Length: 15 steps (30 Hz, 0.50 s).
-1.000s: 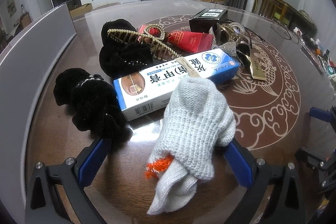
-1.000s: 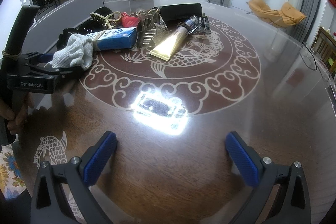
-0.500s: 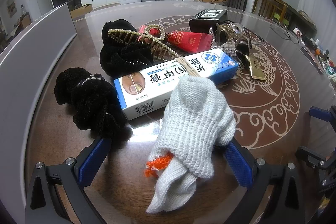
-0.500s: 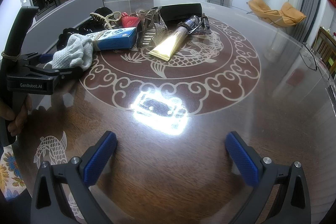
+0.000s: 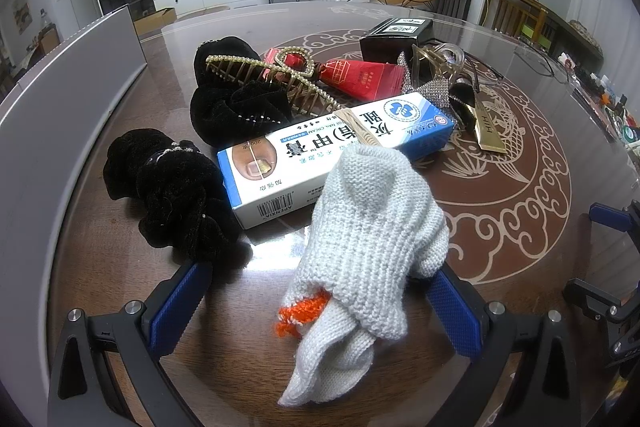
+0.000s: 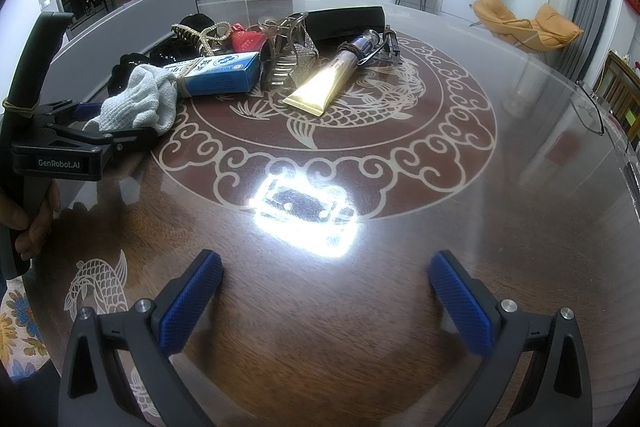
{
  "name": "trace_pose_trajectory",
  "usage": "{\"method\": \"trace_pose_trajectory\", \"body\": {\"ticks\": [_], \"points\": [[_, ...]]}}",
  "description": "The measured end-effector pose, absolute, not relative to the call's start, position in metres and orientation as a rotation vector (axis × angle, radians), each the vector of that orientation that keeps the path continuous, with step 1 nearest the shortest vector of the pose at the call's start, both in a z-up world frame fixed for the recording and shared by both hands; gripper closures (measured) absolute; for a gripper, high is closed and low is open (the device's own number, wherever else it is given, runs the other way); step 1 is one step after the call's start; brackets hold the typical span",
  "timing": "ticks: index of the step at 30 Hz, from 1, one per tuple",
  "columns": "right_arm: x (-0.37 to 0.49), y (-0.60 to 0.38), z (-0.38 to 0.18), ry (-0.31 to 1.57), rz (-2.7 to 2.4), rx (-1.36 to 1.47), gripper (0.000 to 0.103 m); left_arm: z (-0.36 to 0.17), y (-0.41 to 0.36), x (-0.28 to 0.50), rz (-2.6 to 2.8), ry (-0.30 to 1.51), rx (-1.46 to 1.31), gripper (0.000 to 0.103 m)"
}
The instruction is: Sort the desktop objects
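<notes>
While the left claw (image 5: 316, 303) is standing with its fingers wide apart around the near part of the white knitted glove (image 5: 372, 247), only the right finger is touching the knit and the left finger is standing clear of it. The glove is lying on the counter (image 5: 520, 211), near centre in the left wrist view, with its far end leaning against the blue-and-white cream box (image 5: 332, 163).

Risk, near zone: if the claw is closing here, it is likely catching only a loose fold, because the glove is bunched and soft. The fabric may be slipping out on lifting. The orange cuff (image 5: 300, 311) is sitting between the fingers and may be snagging.

Risk, middle zone: a lift may be dragging the box, since glove and box are touching. The black velvet scrunchie (image 5: 168, 199) is lying just left of the left finger, and a leftward drift may be sweeping it along. A second black scrunchie (image 5: 236, 107) and a pearl hair clip (image 5: 272, 79) are resting beyond the box, with the clip overlapping both.

Risk, far zone: the gold tube (image 6: 332, 83), the red packet (image 5: 360, 79) and the black case (image 5: 396, 35) are crowding together, so any pushed box may be shifting them.

The right claw (image 6: 324, 303) is hovering spread apart and empty over bare counter, well apart from the pile.
</notes>
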State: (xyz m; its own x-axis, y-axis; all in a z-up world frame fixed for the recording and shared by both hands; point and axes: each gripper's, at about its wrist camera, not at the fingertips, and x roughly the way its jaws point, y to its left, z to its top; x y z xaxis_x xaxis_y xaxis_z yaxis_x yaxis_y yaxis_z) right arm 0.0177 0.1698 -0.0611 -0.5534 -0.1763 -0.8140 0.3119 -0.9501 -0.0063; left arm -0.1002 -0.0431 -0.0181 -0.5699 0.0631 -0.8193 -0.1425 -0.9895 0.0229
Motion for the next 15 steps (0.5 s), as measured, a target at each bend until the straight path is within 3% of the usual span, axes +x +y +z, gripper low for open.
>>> {"method": "trace_pose_trajectory", "body": {"ticks": [15], "points": [[0.0178,0.1698,-0.0609,0.217,-2.539,1.305,0.000,-0.0185,-0.0433,-0.1003,2.681,0.127,-1.393,0.000]]}}
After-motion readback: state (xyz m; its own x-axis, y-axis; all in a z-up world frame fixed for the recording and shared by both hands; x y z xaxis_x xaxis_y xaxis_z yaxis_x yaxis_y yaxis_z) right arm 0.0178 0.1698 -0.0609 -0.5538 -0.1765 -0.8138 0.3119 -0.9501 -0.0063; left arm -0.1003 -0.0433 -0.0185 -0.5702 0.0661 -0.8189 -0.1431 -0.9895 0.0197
